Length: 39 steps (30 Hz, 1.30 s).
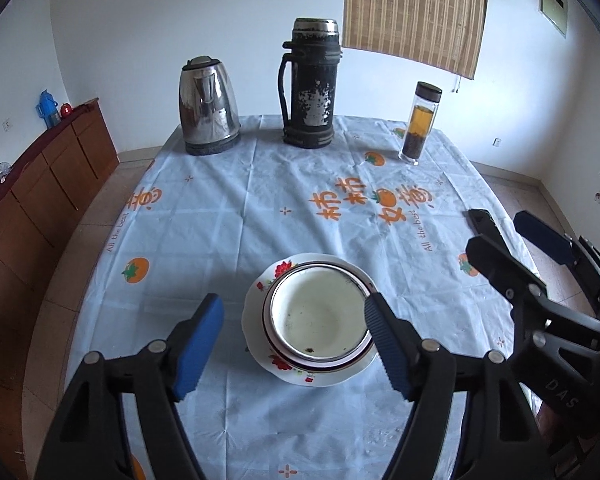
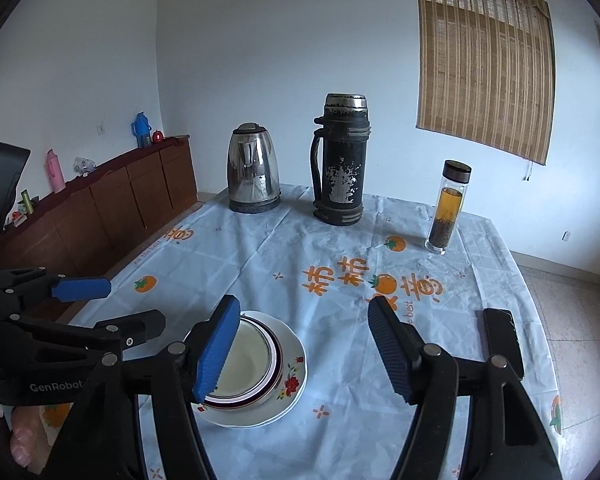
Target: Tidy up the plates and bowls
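We see a white bowl (image 1: 320, 316) sitting inside a flowered plate (image 1: 260, 286) on the counter (image 1: 228, 216), near its near edge and about midway between the side edges. The bowl has a dark rim and a few dark specks inside.

Our left gripper (image 1: 294, 344) hangs above the stack with its blue pads spread wide; nothing is between them, and in its own view one pad overlaps the bowl's rim without clearly touching it. Our right gripper (image 2: 304, 346) is also spread wide and empty, hovering over the cloth just to the right of the plate (image 2: 288, 384); its left pad crosses in front of the bowl (image 2: 248, 360) in that view.

Along the far edge stand a steel kettle (image 1: 208, 106), a worn dark flask (image 1: 310, 84) and a glass bottle of tea (image 1: 418, 124), the bottle nearest the far right corner. A dark phone (image 2: 502, 340) lies near the right edge.
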Available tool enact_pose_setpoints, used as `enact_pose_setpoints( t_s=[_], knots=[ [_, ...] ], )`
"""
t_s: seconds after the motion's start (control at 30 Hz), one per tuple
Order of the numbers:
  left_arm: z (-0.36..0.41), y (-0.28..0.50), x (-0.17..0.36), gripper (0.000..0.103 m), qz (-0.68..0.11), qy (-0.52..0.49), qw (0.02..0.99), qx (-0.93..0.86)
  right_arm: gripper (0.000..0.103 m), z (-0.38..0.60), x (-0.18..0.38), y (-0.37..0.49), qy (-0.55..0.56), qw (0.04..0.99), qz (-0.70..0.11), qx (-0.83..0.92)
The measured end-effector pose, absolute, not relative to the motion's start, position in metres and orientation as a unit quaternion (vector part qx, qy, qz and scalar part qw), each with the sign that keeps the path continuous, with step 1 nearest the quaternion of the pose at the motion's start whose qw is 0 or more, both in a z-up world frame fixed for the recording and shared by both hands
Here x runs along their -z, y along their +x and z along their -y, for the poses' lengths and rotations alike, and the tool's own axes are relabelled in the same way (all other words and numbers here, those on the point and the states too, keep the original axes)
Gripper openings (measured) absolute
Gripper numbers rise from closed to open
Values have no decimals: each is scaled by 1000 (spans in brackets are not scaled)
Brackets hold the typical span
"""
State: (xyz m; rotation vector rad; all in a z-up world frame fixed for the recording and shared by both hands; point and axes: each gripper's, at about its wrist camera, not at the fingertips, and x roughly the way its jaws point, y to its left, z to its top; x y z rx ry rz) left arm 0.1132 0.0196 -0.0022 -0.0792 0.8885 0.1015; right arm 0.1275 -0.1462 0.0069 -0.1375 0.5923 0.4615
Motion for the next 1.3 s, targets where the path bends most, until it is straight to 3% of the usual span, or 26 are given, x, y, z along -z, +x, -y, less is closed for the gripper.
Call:
enact_pose_setpoints(
  t_s=[1.13,1.3],
  knots=[
    [-14,104,-8,75,-420,-40,905,-47,69,158,-20,114,-68,935,-272,-216],
    [-12,105,-15,92,-411,-34,909,-57,69,158,-24,112,-71,937,-265,-218]
  ],
)
